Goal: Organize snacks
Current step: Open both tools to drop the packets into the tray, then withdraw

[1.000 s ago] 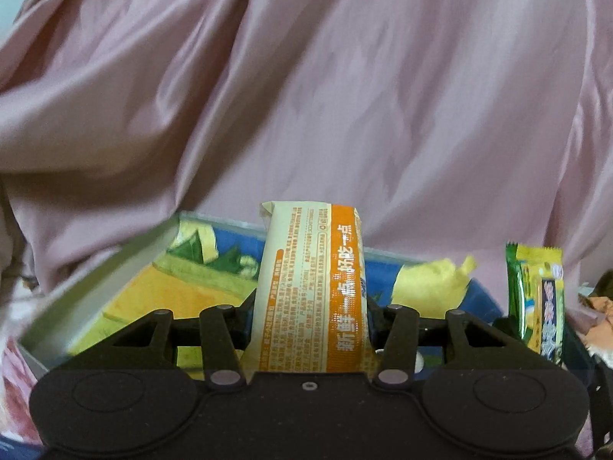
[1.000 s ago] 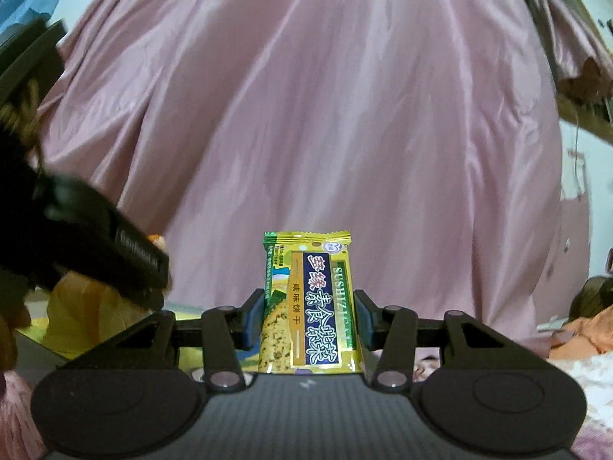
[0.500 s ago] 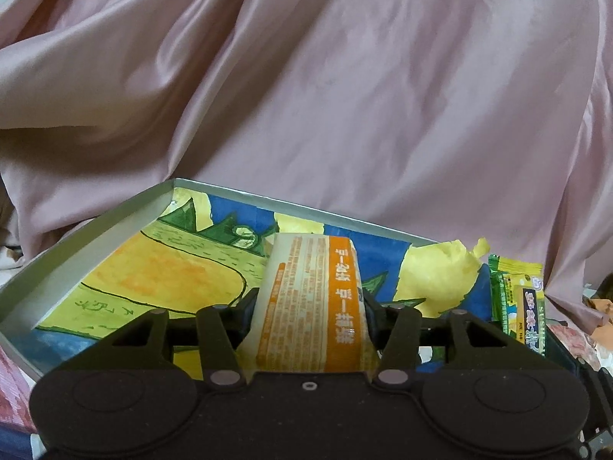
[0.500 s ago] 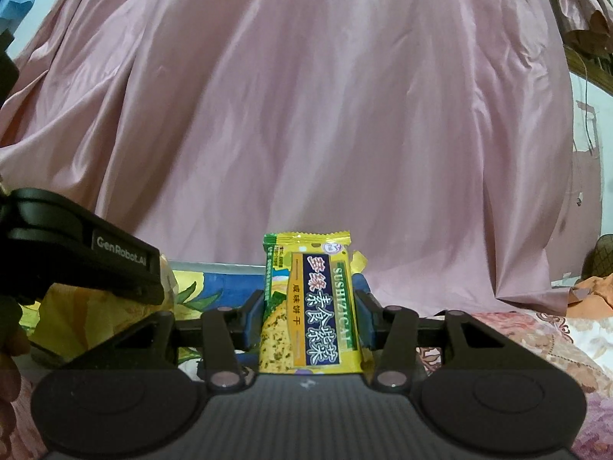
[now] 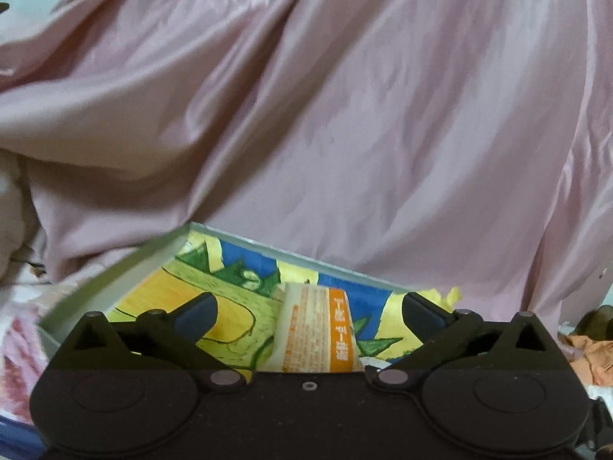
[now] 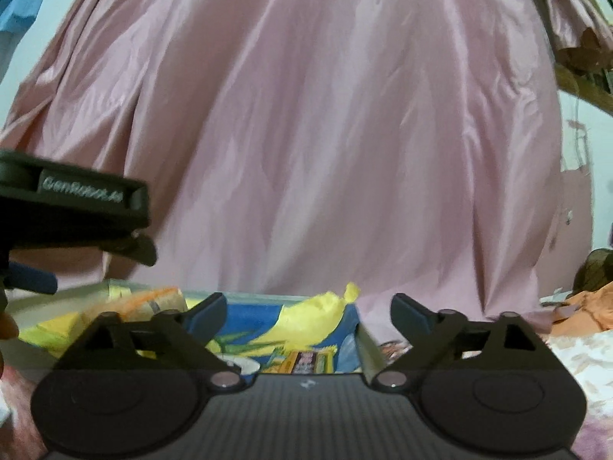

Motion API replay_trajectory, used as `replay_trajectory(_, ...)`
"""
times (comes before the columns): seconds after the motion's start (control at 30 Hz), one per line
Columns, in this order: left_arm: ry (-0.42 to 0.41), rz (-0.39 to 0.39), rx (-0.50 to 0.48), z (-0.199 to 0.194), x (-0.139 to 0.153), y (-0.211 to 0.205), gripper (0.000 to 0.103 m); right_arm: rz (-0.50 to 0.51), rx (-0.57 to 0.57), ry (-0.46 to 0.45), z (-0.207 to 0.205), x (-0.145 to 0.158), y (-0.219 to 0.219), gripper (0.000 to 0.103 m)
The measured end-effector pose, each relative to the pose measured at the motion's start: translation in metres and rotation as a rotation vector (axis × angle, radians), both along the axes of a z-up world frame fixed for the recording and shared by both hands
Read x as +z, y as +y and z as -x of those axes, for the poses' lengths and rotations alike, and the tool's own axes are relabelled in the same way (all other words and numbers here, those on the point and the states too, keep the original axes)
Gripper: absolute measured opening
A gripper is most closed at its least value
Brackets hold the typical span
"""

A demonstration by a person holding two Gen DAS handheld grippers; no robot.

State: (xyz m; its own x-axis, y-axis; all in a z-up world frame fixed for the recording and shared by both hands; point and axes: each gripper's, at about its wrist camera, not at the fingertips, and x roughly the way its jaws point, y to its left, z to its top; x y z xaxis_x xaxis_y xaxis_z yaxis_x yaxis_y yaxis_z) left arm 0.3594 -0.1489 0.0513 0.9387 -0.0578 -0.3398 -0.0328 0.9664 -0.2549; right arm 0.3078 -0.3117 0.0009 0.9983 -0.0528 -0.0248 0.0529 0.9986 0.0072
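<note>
1. Left tool (image 5: 308, 312): fingers spreading wide, pinching nothing. The orange-and-cream snack packet (image 5: 316, 331) is lying between them on the painted floor of the tray (image 5: 115, 268), touching neither finger as far as I can tell.
2. Right tool (image 6: 308, 312): fingers also standing wide apart, empty. The green-and-yellow snack packet (image 6: 304, 360) is lying flat in the tray just below the tool, near the tray's right wall; only part of it is showing.
3. Judgement: both packets are sitting in the tray; the placing step looks done.
4. Risk: either tool, pulling back low, could be catching a packet edge or the tray rim and dragging it out of place. The two tools are working close together and could be knocking each other.
5. Farther back: pink draped fabric (image 5: 345, 115) is hanging just behind the tray's far edge; a careless sweep could be snagging it.
</note>
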Motion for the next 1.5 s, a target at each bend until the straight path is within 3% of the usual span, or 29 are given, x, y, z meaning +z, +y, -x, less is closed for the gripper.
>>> replay_trajectory(0.33, -0.084, -0.024, 0.012, 0.07, 0.045, 0.014, 0.102, -0.058, -0.062, -0.099, 0.079, 0.049, -0.018, 0.103)
replay_trajectory(0.67, -0.126, -0.027, 0.023, 0.153, 0.064, 0.036, 0.102, -0.071, -0.083, -0.114, 0.159, 0.059, -0.015, 0.103)
replay_trajectory(1.1, -0.111, -0.093, 0.013, 0.229, 0.047, 0.082, 0.102, -0.016, -0.058, -0.102, 0.224, 0.056, 0.011, 0.103)
replay_trajectory(1.5, -0.062, -0.17, -0.046, 0.269, 0.012, 0.128, 0.102, 0.05, 0.006, 0.043, 0.252, 0.029, 0.051, 0.103)
